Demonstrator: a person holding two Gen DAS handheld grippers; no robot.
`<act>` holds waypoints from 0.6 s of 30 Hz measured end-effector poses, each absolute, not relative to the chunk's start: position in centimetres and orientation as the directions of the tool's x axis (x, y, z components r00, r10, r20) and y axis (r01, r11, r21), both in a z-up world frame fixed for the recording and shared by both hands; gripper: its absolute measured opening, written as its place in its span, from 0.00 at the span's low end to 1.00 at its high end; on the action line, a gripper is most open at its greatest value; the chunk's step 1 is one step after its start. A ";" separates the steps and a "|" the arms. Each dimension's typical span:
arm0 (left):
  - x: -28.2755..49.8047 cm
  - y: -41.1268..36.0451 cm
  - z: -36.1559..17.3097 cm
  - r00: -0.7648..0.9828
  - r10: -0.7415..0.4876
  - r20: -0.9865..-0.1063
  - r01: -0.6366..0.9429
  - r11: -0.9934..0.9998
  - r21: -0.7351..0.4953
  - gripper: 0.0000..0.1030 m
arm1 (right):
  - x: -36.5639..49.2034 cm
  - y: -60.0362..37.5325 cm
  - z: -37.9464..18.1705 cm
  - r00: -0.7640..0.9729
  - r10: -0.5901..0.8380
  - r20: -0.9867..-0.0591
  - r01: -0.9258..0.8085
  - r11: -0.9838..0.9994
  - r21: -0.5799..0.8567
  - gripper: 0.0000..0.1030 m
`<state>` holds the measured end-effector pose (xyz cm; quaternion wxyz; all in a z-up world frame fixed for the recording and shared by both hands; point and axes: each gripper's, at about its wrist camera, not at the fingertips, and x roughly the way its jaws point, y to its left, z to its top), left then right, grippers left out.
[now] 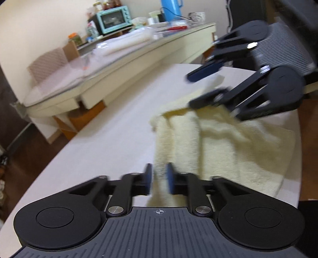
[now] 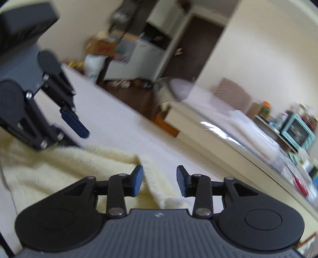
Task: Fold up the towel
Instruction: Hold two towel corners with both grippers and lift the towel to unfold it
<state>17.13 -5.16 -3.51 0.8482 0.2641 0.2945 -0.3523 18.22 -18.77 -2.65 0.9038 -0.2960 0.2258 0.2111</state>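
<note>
Both hand-held grippers at towel edges

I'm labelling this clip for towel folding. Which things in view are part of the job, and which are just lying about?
Part of the job:
cream towel
left hand-held gripper, closed on the towel's edge
right hand-held gripper, open
white table

Lying about:
teal toaster oven
blue thermos jug
cardboard box

The white table lies bare along its left edge beside the cream towel. Past its far edge a cluttered counter with a teal toaster oven blocks the way.
</note>
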 end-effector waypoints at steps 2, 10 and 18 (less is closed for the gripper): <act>15.9 -5.3 -3.5 0.579 -0.462 -0.671 0.765 0.592 0.253 0.05 | 18.6 -18.0 -3.3 0.801 0.239 -0.549 -0.531 0.710 -0.464 0.39; 11.1 -6.6 -3.0 0.519 -0.580 -0.628 0.837 0.495 0.234 0.13 | 16.8 -19.2 -2.3 0.884 0.240 -0.402 -0.432 0.748 -0.503 0.03; 14.1 -4.4 -0.7 0.570 -0.627 -0.531 0.786 0.603 0.133 0.36 | 13.0 -23.0 1.2 0.945 0.280 -0.172 -0.327 0.855 -0.403 0.03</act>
